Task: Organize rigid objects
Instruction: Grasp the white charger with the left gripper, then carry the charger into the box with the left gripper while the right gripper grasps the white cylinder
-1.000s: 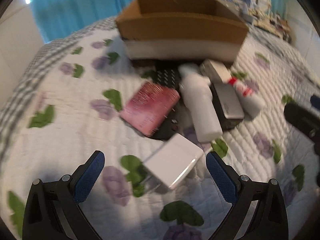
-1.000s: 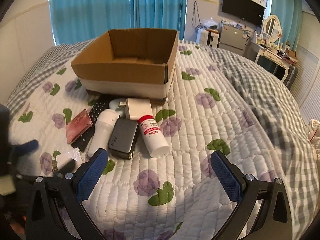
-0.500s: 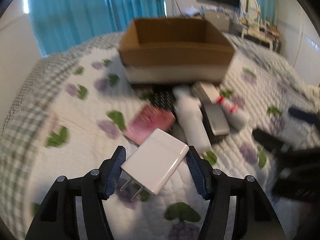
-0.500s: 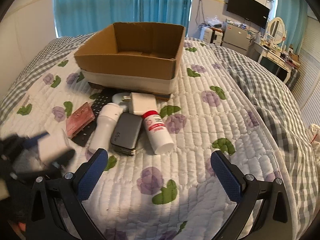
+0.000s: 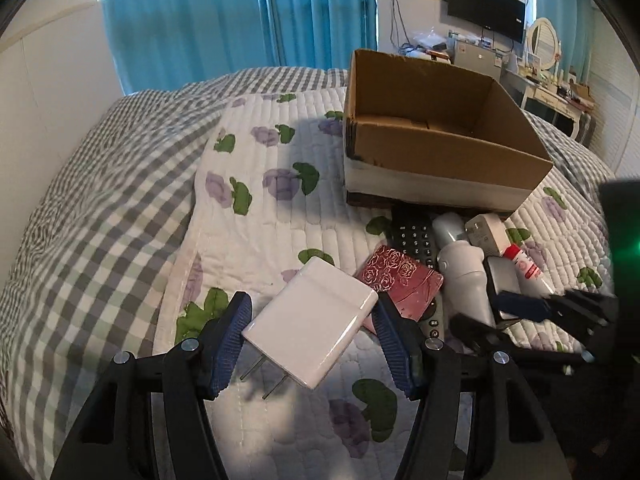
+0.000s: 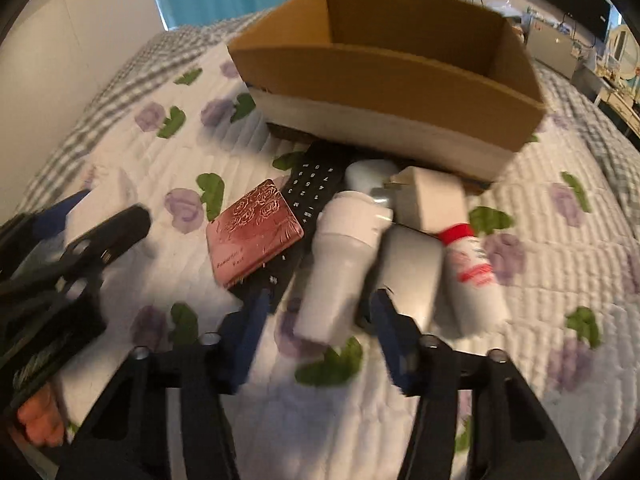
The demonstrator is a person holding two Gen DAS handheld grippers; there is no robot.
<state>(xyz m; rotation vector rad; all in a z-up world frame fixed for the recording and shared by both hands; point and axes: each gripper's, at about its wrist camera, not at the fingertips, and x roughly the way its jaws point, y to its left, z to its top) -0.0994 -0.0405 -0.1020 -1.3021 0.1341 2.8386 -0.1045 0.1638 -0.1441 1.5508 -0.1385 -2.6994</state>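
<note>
My left gripper (image 5: pixel 312 332) is shut on a white charger plug (image 5: pixel 310 322) and holds it above the quilt, prongs toward me. My right gripper (image 6: pixel 320 320) has narrowed around the base of a white bottle (image 6: pixel 340 260); the blue pads flank it, contact unclear through blur. Beside the bottle lie a pink embossed case (image 6: pixel 254 232), a black remote (image 6: pixel 312 184), a grey power bank (image 6: pixel 412 268), a white adapter (image 6: pixel 432 196) and a red-capped tube (image 6: pixel 476 276). An open cardboard box (image 6: pixel 384 68) stands behind them; it also shows in the left wrist view (image 5: pixel 436 136).
The floral quilt (image 5: pixel 256 216) covers a grey checked bedspread (image 5: pixel 80 200). Blue curtains (image 5: pixel 240 20) hang behind the bed. A TV (image 5: pixel 486 2) and a dresser with a mirror (image 5: pixel 542 40) stand at the far right. The left gripper shows at the left of the right wrist view (image 6: pixel 60 248).
The left gripper closed on the white charger and lifted it. The right gripper moved down and forward to the white bottle and its fingers narrowed around it.
</note>
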